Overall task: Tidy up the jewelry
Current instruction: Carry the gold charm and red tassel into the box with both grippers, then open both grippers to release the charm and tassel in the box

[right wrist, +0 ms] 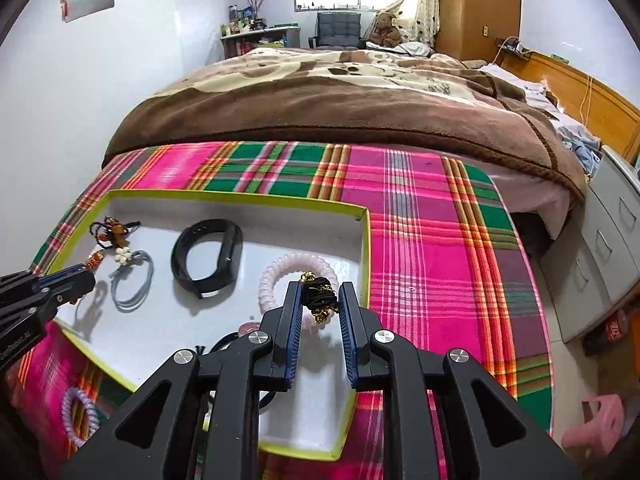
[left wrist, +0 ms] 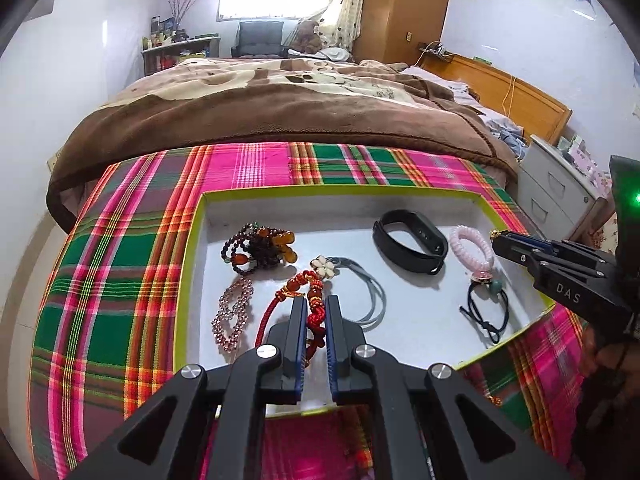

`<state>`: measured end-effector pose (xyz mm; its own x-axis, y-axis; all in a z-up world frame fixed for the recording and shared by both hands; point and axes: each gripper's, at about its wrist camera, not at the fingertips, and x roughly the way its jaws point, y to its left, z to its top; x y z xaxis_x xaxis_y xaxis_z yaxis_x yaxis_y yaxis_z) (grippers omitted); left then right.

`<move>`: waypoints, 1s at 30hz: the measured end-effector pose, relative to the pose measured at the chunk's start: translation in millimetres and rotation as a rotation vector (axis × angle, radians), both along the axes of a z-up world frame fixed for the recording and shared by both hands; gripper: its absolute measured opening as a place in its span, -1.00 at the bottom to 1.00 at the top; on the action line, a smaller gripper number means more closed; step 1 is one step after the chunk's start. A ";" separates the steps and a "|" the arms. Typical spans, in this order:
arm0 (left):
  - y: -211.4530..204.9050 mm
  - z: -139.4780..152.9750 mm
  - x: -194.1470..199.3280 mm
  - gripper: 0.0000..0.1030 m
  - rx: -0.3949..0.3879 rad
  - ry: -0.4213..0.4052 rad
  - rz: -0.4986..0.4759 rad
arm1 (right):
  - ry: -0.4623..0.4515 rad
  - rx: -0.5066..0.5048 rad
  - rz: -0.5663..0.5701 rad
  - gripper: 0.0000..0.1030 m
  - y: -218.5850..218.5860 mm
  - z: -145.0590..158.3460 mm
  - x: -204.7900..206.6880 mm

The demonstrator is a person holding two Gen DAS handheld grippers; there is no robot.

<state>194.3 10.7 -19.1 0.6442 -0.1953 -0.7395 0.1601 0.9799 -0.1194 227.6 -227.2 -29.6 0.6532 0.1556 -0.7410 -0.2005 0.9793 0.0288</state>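
A shallow white tray with a lime rim (left wrist: 340, 191) (right wrist: 366, 240) lies on a plaid cloth. In it lie a dark bead bracelet (left wrist: 256, 246), a pink bead chain (left wrist: 234, 316), a grey cord with a cream flower (left wrist: 362, 288) (right wrist: 134, 276), a black band (left wrist: 410, 240) (right wrist: 208, 256), a pink coil tie (left wrist: 472, 246) (right wrist: 276, 276) and a black hair tie (left wrist: 486, 308). My left gripper (left wrist: 316, 304) is shut on a red knotted cord bracelet (left wrist: 304, 292) over the tray. My right gripper (right wrist: 320, 290) is shut on a black tie with gold bells (right wrist: 322, 294) over the tray's right end.
The plaid cloth (left wrist: 120, 264) (right wrist: 432, 248) covers a table against a bed with a brown blanket (left wrist: 260, 112). A purple coil tie (right wrist: 82, 412) lies on the cloth outside the tray. Grey drawers (right wrist: 608, 248) stand at the right.
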 end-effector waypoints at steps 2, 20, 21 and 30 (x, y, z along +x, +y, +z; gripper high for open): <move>-0.5 -2.3 2.3 -0.83 -0.001 0.008 0.000 | -0.005 -0.004 0.001 -0.63 0.0 -1.1 0.0; -1.5 -8.4 8.5 -0.53 -0.026 0.034 -0.004 | -0.021 0.001 0.007 -0.33 4.7 0.0 -1.9; -1.0 -8.5 7.9 -0.53 -0.026 0.033 -0.003 | -0.021 -0.001 0.006 -0.33 5.4 -0.1 -2.1; -5.3 -2.0 0.5 -0.45 -0.015 0.005 -0.012 | -0.040 0.013 0.017 -0.12 5.7 3.0 -6.9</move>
